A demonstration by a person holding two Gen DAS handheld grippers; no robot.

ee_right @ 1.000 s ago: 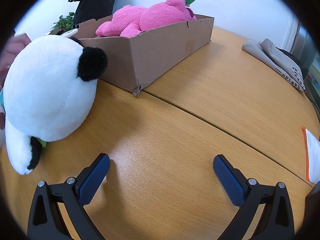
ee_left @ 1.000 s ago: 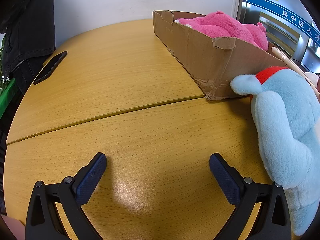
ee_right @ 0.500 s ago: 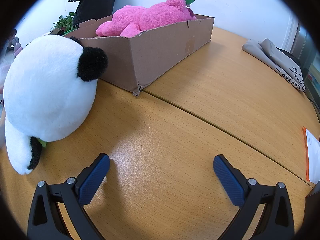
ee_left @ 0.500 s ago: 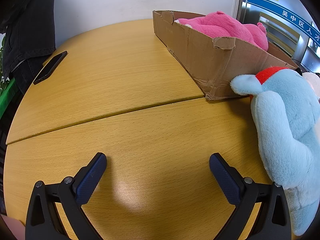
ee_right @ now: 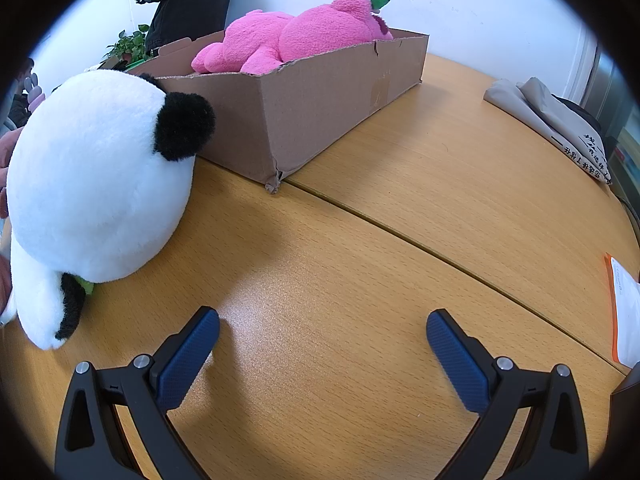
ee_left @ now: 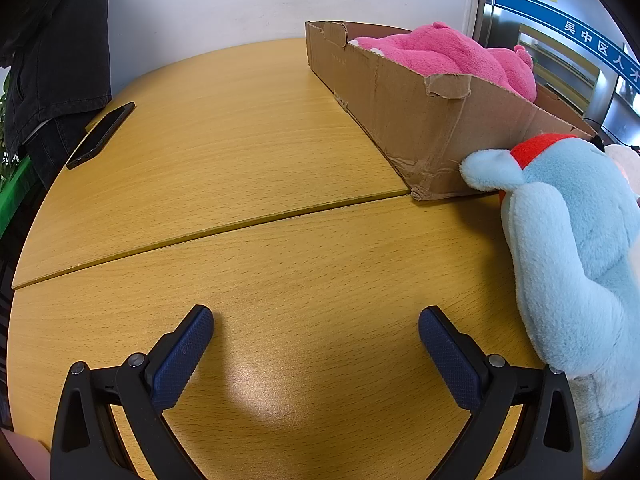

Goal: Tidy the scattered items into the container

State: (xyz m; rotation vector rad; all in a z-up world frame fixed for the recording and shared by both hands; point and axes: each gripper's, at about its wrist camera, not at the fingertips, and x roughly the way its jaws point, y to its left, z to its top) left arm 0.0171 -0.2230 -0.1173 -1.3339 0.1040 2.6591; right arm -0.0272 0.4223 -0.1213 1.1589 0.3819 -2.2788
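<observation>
Grippers, my left gripper (ee_left: 316, 328) and right gripper (ee_right: 322, 332), hover spread and empty; pink plush (ee_right: 296, 36) fills the cardboard box (ee_right: 320, 112), panda plush (ee_right: 96, 176) touching it.

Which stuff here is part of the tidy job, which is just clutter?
Job:
cardboard box
pink plush, already in box
panda plush, on table
light blue plush, on table

Lying about:
black phone
folded grey bag
orange-edged paper

Pink plush (ee_right: 304, 32) inside cardboard box (ee_right: 320, 108); panda plush (ee_right: 96, 184), blue plush (ee_left: 572, 264) lying beside box.
</observation>
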